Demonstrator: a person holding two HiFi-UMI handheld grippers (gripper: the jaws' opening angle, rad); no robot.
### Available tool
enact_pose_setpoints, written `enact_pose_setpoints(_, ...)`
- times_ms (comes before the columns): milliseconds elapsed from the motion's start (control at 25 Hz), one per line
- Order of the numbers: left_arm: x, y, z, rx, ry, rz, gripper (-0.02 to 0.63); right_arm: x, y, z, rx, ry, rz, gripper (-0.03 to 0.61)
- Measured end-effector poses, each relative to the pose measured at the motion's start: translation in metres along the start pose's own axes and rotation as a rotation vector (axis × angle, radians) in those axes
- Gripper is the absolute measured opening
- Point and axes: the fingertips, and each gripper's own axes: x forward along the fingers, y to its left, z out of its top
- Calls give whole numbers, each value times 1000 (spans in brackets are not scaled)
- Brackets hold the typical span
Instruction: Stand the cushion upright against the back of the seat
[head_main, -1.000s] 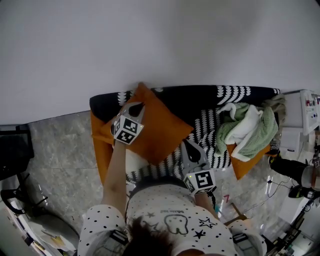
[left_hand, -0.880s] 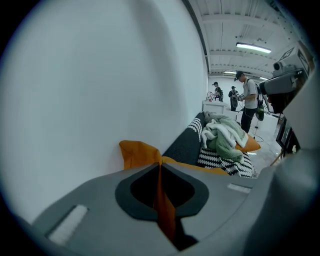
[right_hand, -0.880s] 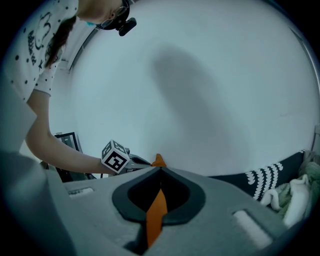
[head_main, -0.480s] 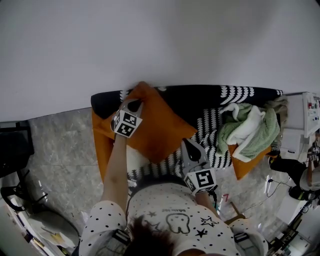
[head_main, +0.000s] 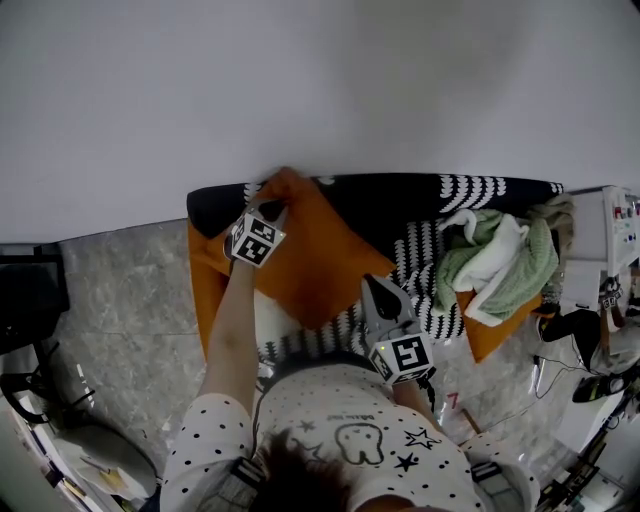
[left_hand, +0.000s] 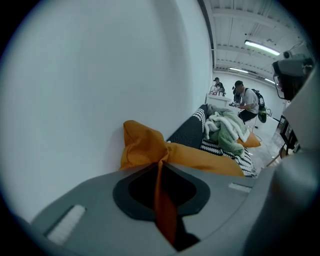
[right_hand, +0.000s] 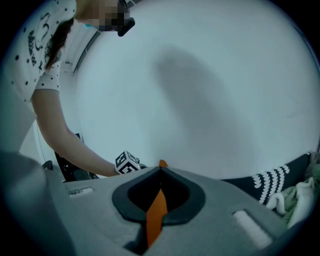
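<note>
An orange cushion (head_main: 312, 252) leans on the black seat back (head_main: 385, 195) of a sofa, its top corner against the white wall. My left gripper (head_main: 271, 209) is shut on the cushion's upper left corner. In the left gripper view the orange cloth (left_hand: 145, 146) bunches just beyond the left gripper (left_hand: 160, 162) and runs back between the jaws, which have just been opening a little. My right gripper (head_main: 373, 286) is shut on the lower right corner. A strip of the orange cushion (right_hand: 156, 210) shows pinched in the right gripper (right_hand: 161, 169).
A heap of green and white cloth (head_main: 495, 260) lies on the sofa's right end over another orange cushion (head_main: 490, 335). The seat cover is black with white stripes (head_main: 415, 265). Equipment (head_main: 620, 225) stands at the right. People (left_hand: 246, 102) stand far off.
My left gripper has shifted a little toward the seat back with the cushion's corner, and the cushion's right corner has drawn in leftward. The right gripper has stayed put.
</note>
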Motion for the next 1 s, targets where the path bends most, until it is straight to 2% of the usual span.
enact_pose_setpoints(520, -14, 0, 14, -110, -80, -41, 97, -1, 6, 14, -33, -26, 16, -6)
enact_pose_setpoints(760, -38, 7, 41, -230, -226, -14, 195, -2, 7, 20, -43, -45, 25, -5)
enact_pose_setpoints(1000, -84, 11, 64, -284, -391, 61, 179, -9, 9, 27, -56, -70, 33, -6)
